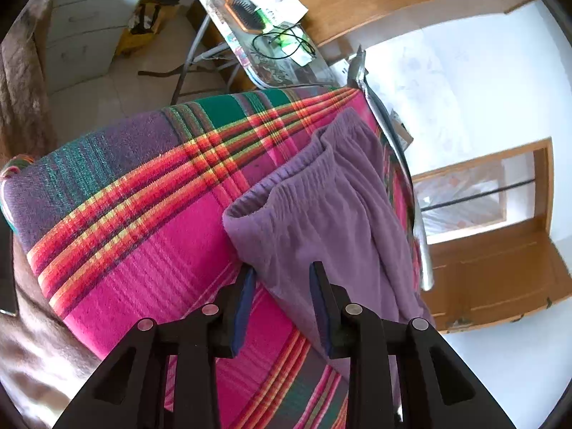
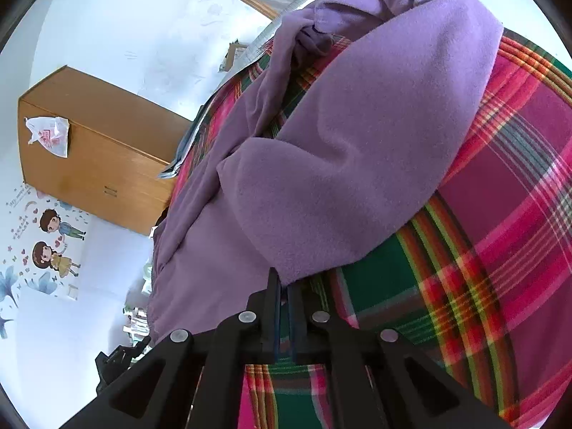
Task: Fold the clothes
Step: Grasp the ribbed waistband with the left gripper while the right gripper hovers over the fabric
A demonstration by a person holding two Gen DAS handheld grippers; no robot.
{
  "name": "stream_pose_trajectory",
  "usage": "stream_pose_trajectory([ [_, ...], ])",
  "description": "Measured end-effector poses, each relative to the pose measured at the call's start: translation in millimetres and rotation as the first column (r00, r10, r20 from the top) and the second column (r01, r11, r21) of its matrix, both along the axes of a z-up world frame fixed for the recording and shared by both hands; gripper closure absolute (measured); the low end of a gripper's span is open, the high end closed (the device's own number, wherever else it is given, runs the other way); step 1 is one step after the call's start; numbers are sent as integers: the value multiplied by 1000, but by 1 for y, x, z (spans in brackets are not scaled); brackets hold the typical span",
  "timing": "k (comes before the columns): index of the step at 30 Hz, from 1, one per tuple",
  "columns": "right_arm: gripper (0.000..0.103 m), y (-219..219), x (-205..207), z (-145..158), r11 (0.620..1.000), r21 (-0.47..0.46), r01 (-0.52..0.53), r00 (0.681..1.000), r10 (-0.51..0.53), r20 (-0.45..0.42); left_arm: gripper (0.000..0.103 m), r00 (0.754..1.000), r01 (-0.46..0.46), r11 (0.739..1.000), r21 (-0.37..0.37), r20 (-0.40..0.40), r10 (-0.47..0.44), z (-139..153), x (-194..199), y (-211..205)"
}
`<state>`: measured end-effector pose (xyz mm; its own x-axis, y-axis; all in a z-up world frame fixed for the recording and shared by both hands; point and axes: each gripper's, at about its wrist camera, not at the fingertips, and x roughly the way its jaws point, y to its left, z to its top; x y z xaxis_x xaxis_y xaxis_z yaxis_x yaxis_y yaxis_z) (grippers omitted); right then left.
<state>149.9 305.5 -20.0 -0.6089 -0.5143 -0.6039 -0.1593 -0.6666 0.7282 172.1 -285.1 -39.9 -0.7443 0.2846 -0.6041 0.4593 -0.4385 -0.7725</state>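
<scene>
We see purple trousers (image 1: 321, 207) lying on the plaid blanket (image 1: 143, 214). Our left gripper (image 1: 284, 282) stands parted over their edge, pads clear. Our right gripper (image 2: 284, 282) is clamped on a trouser corner.

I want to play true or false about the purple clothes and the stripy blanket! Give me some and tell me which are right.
1. The purple garment lies on a plaid blanket. True.
2. The left gripper is squeezed tight shut. False: its jaws stand apart, one on each side of the garment's edge.
3. The right gripper is shut on the garment's edge. True.
4. The blanket is plain blue. False: it is pink, green and purple with orange stripes.
5. A hairbrush lies on the table behind the blanket. True.
6. The garment is folded into a neat square. False: it is still loose and bunched.
</scene>
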Motion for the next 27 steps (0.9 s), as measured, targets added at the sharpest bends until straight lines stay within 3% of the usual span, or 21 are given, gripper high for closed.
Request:
stream_pose_trajectory([
  [4, 100, -1, -5, -4, 1000, -2, 2, 1000, -2, 13, 71, 1000, -13, 1000, -6, 6, 13, 2, -1, 2],
  [7, 100, -1, -6, -5, 1000, -2, 1, 1000, -1, 13, 77, 999, -38, 999, 11, 13, 37, 1, 0, 0],
  [10, 100, -3, -6, -2, 1000, 15, -10, 1000, 10, -1, 98, 998, -46, 999, -25, 30, 47, 0, 0, 1],
  [22, 100, -13, -5, 14, 999, -15, -46, 998, 45, -38, 101, 994, -95, 991, -90, -52, 91, 23, 18, -4],
  [27, 100, -22, -9, 14, 998, -18, -61, 998, 61, -15, 101, 994, -101, 991, -91, -42, 98, 22, 29, -7],
])
